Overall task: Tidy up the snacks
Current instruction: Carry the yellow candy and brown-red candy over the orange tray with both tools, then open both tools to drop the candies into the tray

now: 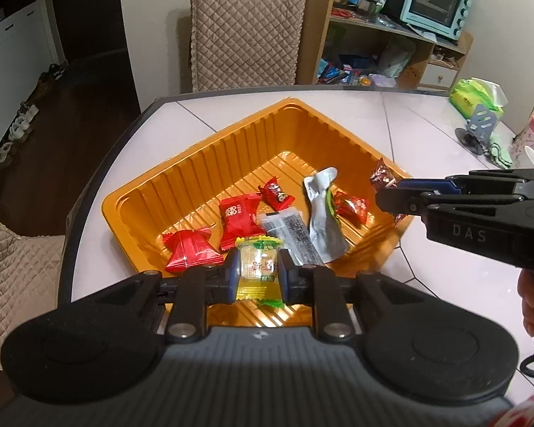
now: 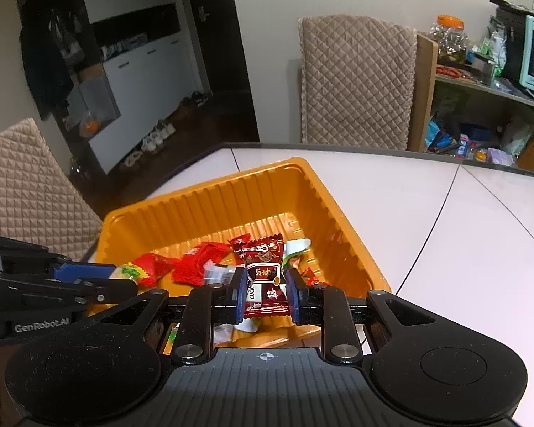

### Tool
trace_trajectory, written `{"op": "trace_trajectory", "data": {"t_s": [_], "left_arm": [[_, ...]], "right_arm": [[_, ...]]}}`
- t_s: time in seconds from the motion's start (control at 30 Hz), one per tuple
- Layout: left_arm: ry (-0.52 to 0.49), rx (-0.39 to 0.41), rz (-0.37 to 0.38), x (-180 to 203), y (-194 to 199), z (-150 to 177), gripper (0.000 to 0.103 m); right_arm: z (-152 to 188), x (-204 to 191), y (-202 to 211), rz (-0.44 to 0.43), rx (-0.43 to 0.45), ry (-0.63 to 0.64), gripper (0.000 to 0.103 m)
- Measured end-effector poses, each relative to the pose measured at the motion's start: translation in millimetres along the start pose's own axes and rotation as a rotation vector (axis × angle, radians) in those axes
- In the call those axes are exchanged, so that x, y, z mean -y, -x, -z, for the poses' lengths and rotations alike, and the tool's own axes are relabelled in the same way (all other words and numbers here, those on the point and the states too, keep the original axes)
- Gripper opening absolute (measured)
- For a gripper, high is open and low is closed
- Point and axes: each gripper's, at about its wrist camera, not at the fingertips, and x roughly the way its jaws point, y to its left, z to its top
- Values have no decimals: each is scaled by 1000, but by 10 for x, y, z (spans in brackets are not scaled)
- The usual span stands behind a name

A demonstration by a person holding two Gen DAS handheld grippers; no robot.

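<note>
Fingers of the left gripper (image 1: 258, 272) clamp a yellow snack packet (image 1: 259, 267); right gripper (image 2: 266, 293) fingers clamp a dark red candy (image 2: 265, 277). Both hang over the orange tray (image 1: 195, 163) on the desk (image 1: 391, 114).

We see the orange tray (image 1: 181, 185) on the white table (image 1: 427, 135), and we place everything by that tray. Over its near edge, our left gripper (image 1: 259, 269) pinches a yellow-green wrapped candy (image 1: 258, 267). Inside the tray lie red candies (image 1: 190, 251), a clear dark packet (image 1: 290, 231) and a silver wrapper (image 1: 322, 210). At the tray's right rim, our right gripper (image 1: 395, 195) clamps a dark red candy (image 1: 382, 176). Beyond the tray stands a quilted chair (image 1: 247, 28).
</note>
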Motion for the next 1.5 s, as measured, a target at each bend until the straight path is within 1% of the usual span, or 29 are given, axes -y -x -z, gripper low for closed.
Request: {"op": "trace_trajectory", "data": {"t_s": [0.43, 0.57, 0.77, 0.87, 0.9, 0.93, 0.97, 1.0, 1.27, 1.5], "left_arm": [[13, -22, -16, -67, -167, -69, 20], [16, -28, -17, -73, -200, -73, 20], [15, -33, -15, -68, -229, -82, 20], [17, -32, -14, -75, -235, -72, 20], [18, -32, -12, -79, -236, -69, 20], [19, -31, -12, -83, -236, -65, 20], [19, -30, -12, -86, -235, -62, 20], [19, -29, -12, -89, -235, -61, 20], [28, -24, -8, -129, -248, -65, 20], [20, -25, -4, -120, -292, -97, 20]], "right_arm": [[-10, 102, -348, 5, -56, 13, 24], [7, 104, -401, 4, -74, 17, 24], [0, 146, -422, -2, -78, -17, 25], [-9, 154, -403, -1, -72, -23, 30], [-4, 163, -382, 5, -64, -26, 37], [-6, 169, -361, 7, -54, -29, 42], [-8, 172, -333, 11, -41, -35, 52], [-11, 172, -305, 15, -28, -40, 56], [-42, 199, -241, 1, -28, -74, 56], [-7, 205, -248, 8, -33, -86, 56]]}}
